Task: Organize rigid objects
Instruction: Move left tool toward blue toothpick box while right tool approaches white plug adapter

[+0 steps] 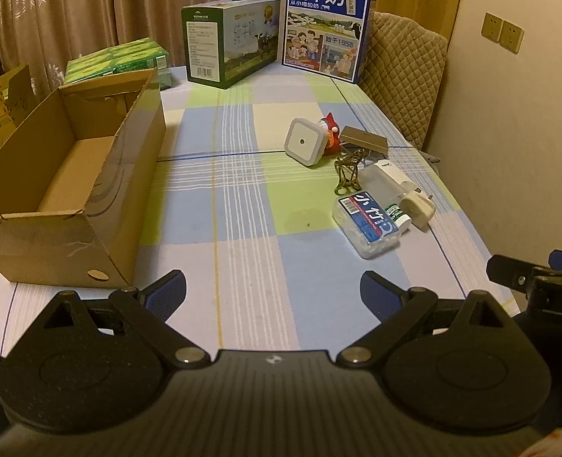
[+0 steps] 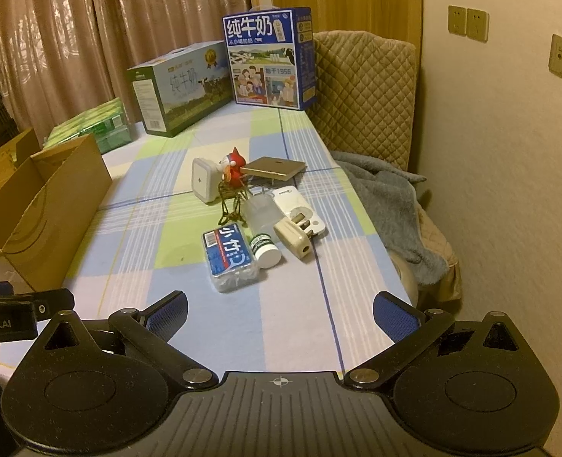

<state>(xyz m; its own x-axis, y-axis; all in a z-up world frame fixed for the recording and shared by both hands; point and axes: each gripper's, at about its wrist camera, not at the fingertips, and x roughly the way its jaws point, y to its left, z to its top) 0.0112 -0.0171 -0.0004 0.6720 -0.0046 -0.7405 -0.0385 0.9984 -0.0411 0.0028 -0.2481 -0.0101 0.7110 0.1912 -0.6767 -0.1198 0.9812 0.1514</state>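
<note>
Clear-plastic floss box [image 2: 230,261] looked light, stiff, slick | grasp long sides | right gripper [image 2: 281,314], left gripper [image 1: 273,291] gaped empty

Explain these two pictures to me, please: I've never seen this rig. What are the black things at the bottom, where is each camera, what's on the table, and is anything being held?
There is no robot: a person holds a two-finger gripper in each hand, with a fisheye camera on each looking forward along the fingers. One picture comes from the left gripper, the other from the right gripper. Both are open and hold nothing; each also shows at the edge of the other's view.

On the checked tablecloth an open cardboard box stands on the left. On the right lies a cluster of small things: a clear box with a blue label, a small white-capped bottle, a beige plug, a square white night light, a red figurine and a flat tan box. Two milk cartons stand at the far end.
</note>
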